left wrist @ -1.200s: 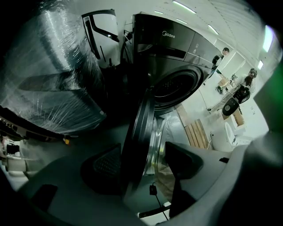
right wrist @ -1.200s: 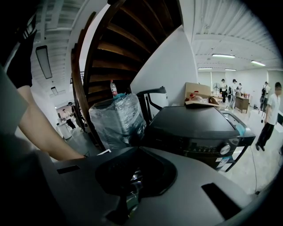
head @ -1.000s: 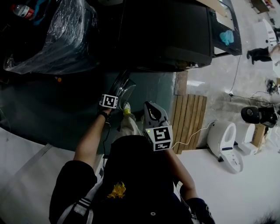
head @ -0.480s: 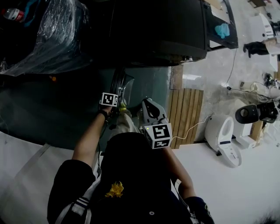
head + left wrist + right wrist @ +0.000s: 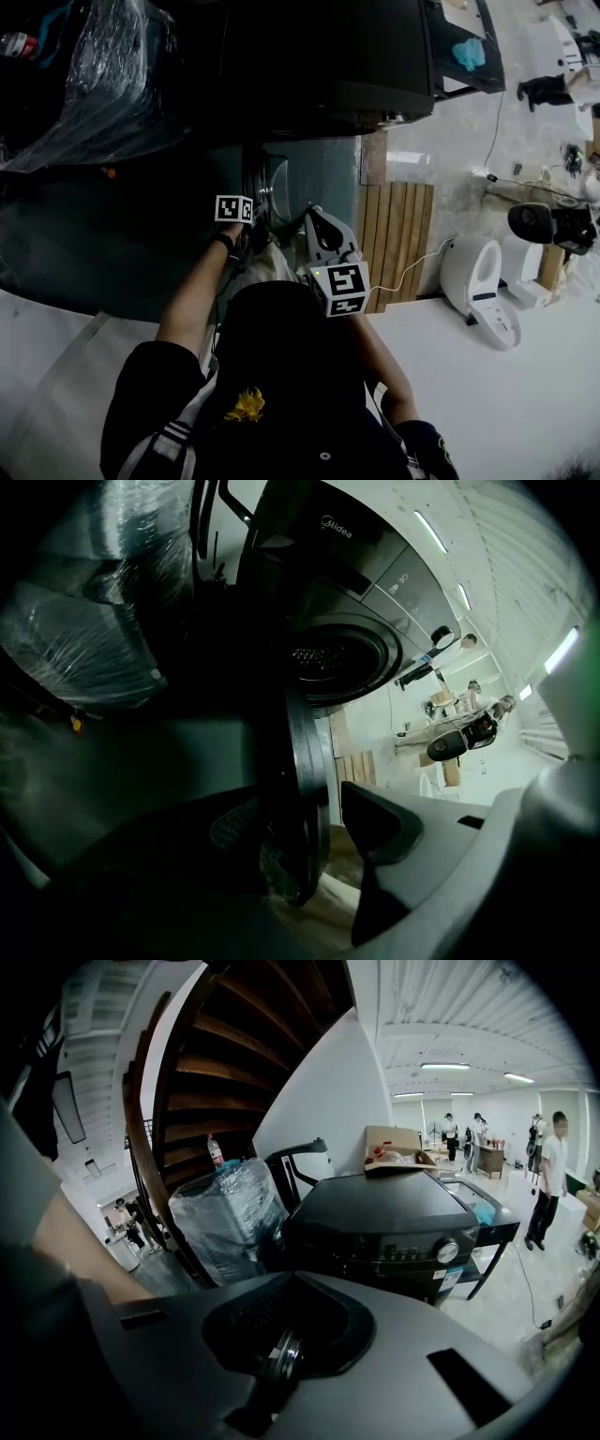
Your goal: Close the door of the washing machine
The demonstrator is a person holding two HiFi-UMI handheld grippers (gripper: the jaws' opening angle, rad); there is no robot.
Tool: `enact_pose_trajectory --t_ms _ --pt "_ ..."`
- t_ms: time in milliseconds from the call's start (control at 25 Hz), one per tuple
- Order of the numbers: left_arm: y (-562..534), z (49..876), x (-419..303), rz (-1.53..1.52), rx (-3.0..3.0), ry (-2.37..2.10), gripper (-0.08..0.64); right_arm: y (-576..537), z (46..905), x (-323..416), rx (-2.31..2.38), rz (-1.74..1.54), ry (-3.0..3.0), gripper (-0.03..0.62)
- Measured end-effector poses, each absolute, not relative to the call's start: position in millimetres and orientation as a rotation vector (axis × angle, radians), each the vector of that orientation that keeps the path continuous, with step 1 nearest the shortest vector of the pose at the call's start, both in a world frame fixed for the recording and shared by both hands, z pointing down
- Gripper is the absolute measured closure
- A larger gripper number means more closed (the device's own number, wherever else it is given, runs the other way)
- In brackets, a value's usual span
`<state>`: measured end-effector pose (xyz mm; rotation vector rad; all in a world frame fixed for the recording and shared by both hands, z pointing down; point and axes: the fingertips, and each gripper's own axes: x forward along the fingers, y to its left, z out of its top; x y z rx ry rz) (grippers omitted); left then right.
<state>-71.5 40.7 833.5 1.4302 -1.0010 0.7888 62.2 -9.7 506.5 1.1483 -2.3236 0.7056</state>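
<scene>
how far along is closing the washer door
Done: the rim of the washing machine door sits between the jaws of the left gripper. In hand: those jaws have just been closing, with a gap showing beside the right one. Left: the door stands ajar, edge-on in front of the drum opening, so it needs pushing flush until it latches.

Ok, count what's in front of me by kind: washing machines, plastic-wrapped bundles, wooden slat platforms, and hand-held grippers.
Washing machine: 1
Plastic-wrapped bundle: 1
Wooden slat platform: 1
Hand-held grippers: 2, left hand-held gripper, right hand-held gripper
Total: 5
</scene>
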Motion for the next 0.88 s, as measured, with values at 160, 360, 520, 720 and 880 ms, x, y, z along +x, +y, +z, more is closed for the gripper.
enact_pose_trajectory --t_ms 160,360,520,720,880 --pt "39 832 -58 0.759 1.434 -0.965 0.301 -9 509 72 1.164 0.720 -2.314 0.568" --pt "35 834 -42 0.745 1.429 -0.950 0.301 -10 510 83 1.185 0.725 -2.309 0.568" --pt "31 833 -27 0.730 1.433 -0.922 0.299 -10 512 93 1.198 0.731 -2.299 0.568" --pt "25 833 -8 0.722 1.445 -0.878 0.301 -13 512 104 1.215 0.736 -2.290 0.568" --pt "17 832 6 0.688 1.443 -0.869 0.299 -14 513 114 1.226 0.741 -2.283 0.568"
